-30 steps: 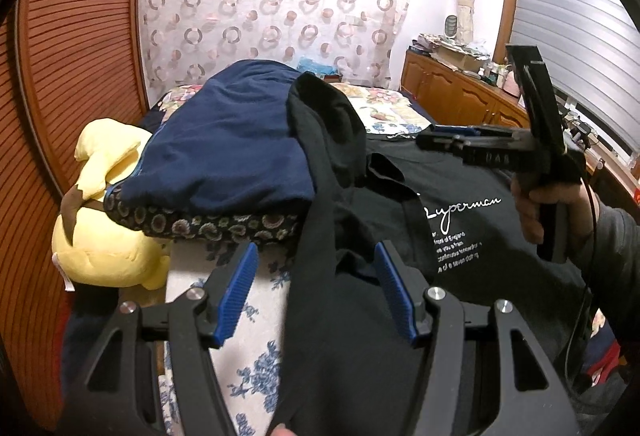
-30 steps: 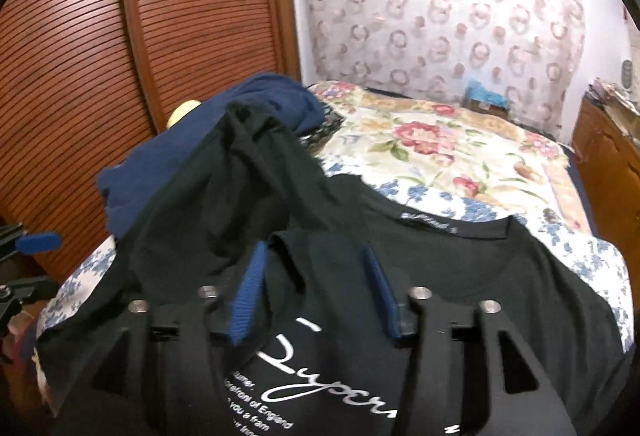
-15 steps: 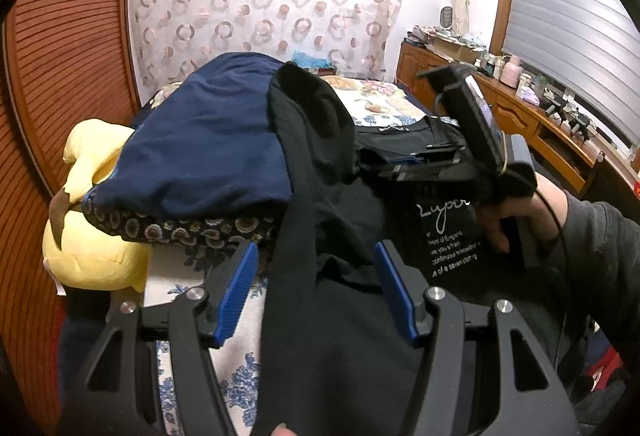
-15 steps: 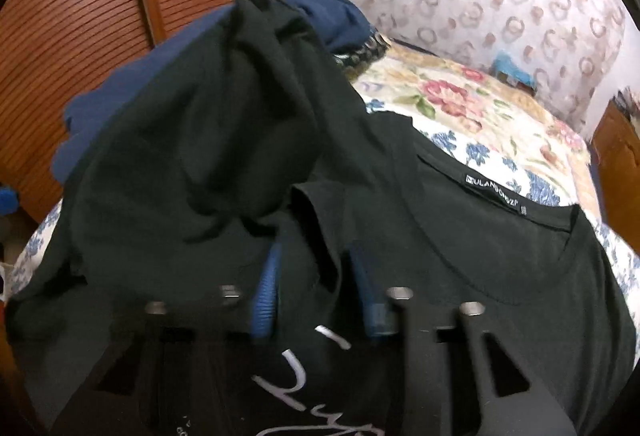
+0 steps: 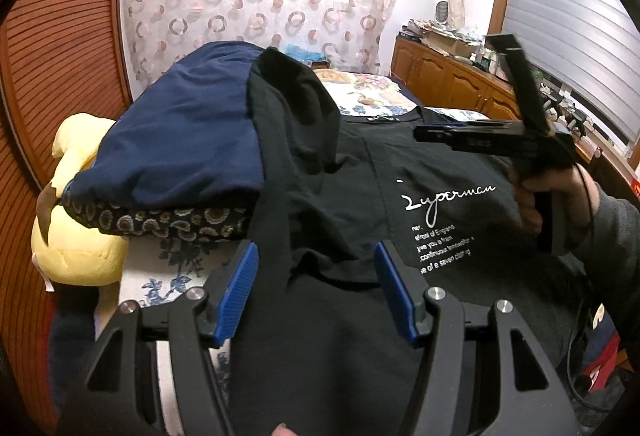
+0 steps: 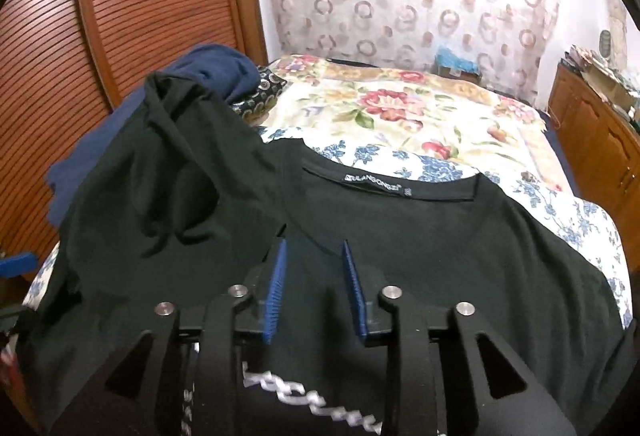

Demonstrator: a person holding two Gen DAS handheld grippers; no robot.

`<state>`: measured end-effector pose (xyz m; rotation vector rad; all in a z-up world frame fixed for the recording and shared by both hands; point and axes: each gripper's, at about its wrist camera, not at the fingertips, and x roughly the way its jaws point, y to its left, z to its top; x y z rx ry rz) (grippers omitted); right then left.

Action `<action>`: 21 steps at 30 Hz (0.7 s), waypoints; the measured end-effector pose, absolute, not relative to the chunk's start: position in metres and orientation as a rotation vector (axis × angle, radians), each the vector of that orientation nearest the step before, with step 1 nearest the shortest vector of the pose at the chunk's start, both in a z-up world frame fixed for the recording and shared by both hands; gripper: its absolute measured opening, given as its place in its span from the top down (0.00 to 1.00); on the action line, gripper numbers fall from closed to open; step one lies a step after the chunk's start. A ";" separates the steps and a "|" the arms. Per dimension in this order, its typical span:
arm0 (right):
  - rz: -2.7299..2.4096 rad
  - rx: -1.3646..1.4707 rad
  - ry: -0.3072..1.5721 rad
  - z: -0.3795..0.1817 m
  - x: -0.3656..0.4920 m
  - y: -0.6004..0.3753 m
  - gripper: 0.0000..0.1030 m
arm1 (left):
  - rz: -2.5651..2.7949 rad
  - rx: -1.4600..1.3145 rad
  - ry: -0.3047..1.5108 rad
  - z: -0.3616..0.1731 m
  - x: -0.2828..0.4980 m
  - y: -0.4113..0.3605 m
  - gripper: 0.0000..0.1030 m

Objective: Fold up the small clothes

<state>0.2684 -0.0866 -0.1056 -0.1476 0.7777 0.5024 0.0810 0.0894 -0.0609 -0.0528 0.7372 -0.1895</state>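
Note:
A black T-shirt [image 5: 352,196] with white "Superman" print lies front-up on the bed, collar [image 6: 400,192] towards the far side. One sleeve [image 6: 172,132] is draped up over a navy pile. My left gripper [image 5: 316,276] is open just above the shirt's lower side, pads apart and pressing nothing. My right gripper [image 6: 314,268] hovers over the chest just below the collar. Its jaws are opening, and no cloth is pinched between the pads. In the left wrist view the right gripper [image 5: 424,134] is held by a hand [image 5: 532,200] over the shirt's far side.
A navy garment [image 5: 180,132] lies on a patterned cushion [image 5: 160,216] beside a yellow plush toy [image 5: 76,236]. A floral bedspread [image 6: 400,108] covers the bed beyond the collar. Slatted wooden doors [image 6: 140,16] stand at the left, wooden cabinets [image 6: 592,140] at the right.
The right gripper swung in over the shoulder, shut on a fold of the black shirt, then drew back with its jaws parted and the fold let go. The left gripper barely shifted.

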 end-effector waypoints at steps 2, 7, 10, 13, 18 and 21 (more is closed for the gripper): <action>0.506 -0.165 0.778 -0.104 0.255 -0.098 0.52 | -0.192 -0.049 0.742 -0.063 0.084 0.086 0.42; 0.493 -0.201 0.788 -0.104 0.224 -0.135 0.48 | -0.206 -0.035 0.768 -0.072 0.092 0.070 0.42; 0.462 -0.221 0.775 -0.103 0.202 -0.168 0.48 | -0.223 -0.018 0.784 -0.078 0.097 0.058 0.42; 0.423 -0.214 0.769 -0.101 0.185 -0.203 0.48 | -0.237 0.003 0.802 -0.082 0.103 0.047 0.42; 0.293 -0.211 0.768 -0.100 0.170 -0.266 0.48 | -0.245 0.027 0.835 -0.089 0.113 0.034 0.42; 0.231 -0.164 0.777 -0.101 0.168 -0.303 0.49 | -0.243 0.039 0.859 -0.095 0.119 0.026 0.42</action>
